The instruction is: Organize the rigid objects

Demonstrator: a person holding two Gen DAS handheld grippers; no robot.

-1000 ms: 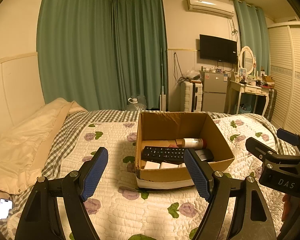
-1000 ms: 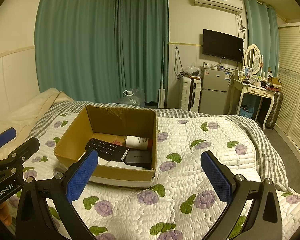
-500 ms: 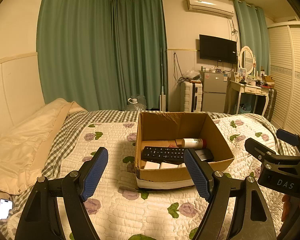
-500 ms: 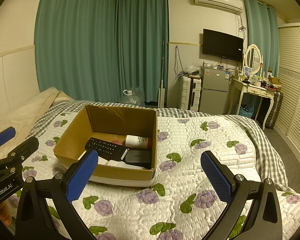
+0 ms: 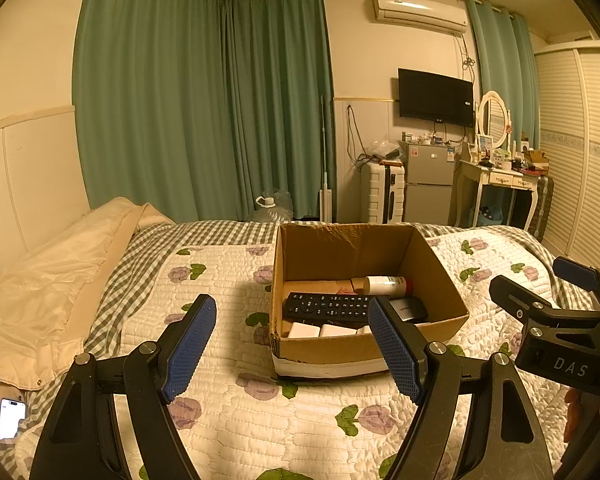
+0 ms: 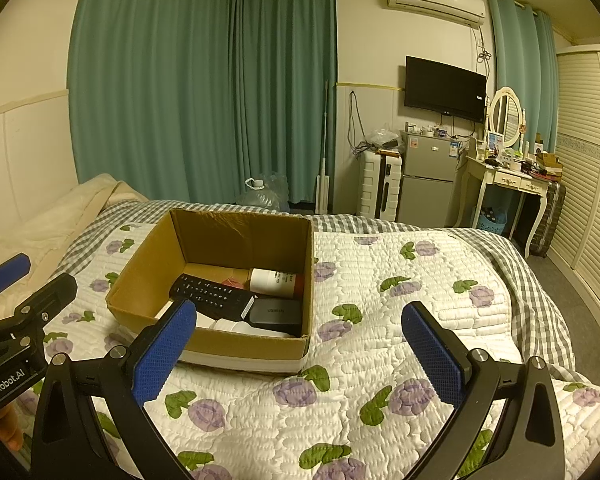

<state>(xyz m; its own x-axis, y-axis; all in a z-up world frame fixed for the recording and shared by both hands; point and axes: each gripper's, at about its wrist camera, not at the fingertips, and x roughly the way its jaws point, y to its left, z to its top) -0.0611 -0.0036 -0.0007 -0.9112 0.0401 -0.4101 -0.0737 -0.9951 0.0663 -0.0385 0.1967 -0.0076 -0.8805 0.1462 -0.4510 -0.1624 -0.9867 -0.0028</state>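
Nothing has moved since a second ago: both the left gripper [image 5: 292, 344] and right gripper [image 6: 300, 348] stay wide and empty (holding nothing), while the remote [image 5: 328, 307] and bottle [image 5: 384, 285] lie inside the box [image 5: 364, 350] just past the fingers, so sorting looks paused or finished.

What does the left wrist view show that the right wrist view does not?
Only the left wrist view shows the lit phone at the bed's near left edge and the white packs lined up along the box's near wall. Only the right wrist view shows the black case's printed label and the floor beside the wardrobe. Both show the cardboard box on the quilt, the remote, the white bottle, and both grippers open and empty.
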